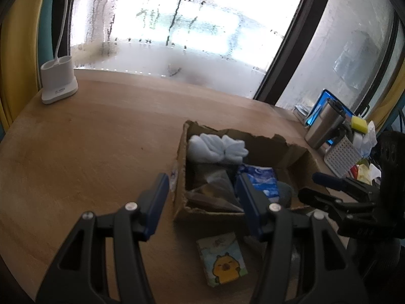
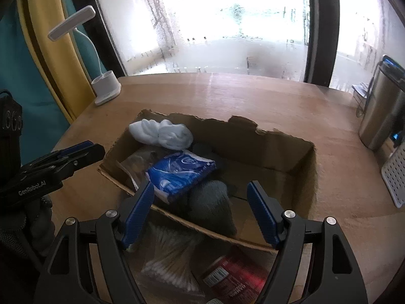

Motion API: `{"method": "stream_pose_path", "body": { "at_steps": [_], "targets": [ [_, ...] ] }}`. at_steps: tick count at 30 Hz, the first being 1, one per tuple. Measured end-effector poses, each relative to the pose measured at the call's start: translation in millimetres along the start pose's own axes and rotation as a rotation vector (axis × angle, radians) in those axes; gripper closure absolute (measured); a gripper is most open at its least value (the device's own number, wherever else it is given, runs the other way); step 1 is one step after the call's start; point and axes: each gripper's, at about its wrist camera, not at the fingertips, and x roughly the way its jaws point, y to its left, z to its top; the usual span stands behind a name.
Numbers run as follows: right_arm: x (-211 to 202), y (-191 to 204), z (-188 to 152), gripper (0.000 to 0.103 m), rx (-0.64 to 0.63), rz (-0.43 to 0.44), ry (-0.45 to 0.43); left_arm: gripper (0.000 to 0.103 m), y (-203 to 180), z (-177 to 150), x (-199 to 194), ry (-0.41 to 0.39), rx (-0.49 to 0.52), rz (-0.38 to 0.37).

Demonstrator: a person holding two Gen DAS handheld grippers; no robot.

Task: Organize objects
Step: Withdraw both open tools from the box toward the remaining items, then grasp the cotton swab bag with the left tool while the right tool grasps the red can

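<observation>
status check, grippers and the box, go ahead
Left gripper open, empty. Right gripper open, empty, over cardboard box. Box holds white socks, blue tissue pack. Cotton swabs outside. Nothing blocking.

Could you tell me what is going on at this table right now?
A person is tidying loose items into a torn cardboard box on a wooden table, with a gripper in each hand. Both the left gripper and the right gripper are open and hold nothing. Already in the box are white socks, a blue tissue pack and a grey sock. Outside it, on the near side, lie a cartoon card, a bag of cotton swabs and a red package.
</observation>
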Motion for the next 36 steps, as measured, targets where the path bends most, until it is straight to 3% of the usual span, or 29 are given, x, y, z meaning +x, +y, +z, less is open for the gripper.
{"method": "stream_pose_path", "body": {
  "at_steps": [36],
  "targets": [
    [-39, -23, -56, 0.025, 0.097, -0.071, -0.022, 0.045, -28, -32, -12, 0.036, 0.065, -0.029]
  ]
}}
